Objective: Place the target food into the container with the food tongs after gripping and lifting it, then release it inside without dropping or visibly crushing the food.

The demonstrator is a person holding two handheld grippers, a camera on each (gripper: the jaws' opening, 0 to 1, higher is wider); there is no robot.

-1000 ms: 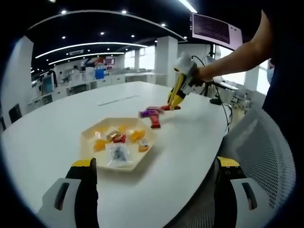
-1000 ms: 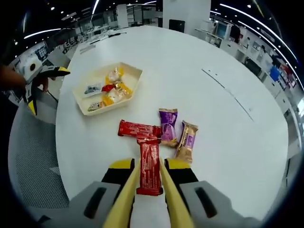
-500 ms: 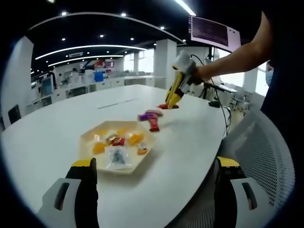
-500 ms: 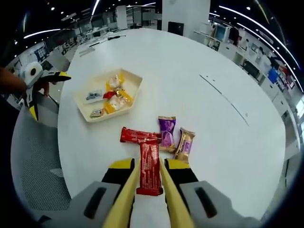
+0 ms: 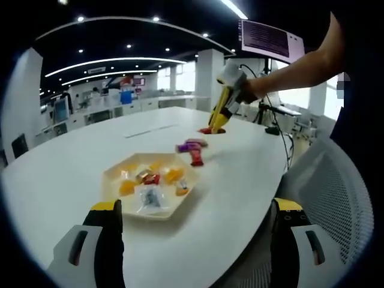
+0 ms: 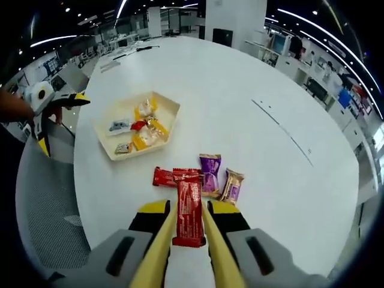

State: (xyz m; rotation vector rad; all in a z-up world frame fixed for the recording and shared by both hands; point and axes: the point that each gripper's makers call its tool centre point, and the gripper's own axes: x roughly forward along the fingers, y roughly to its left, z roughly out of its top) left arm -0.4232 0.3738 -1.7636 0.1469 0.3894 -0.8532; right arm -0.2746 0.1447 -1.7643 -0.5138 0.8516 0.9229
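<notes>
The right gripper has its fingers pressed against yellow food tongs, and the tongs pinch a red wrapped bar that hangs lifted above the white table. Just beyond the tong tips a second red bar lies flat on the table, with a purple packet and a gold-and-purple packet beside it to the right. Farther ahead and to the left sits the cream hexagonal tray, holding several small wrapped sweets. The left gripper has its fingers spread wide and holding nothing, low at the near table edge, with the tray just ahead of them and the lifted bar well beyond it.
</notes>
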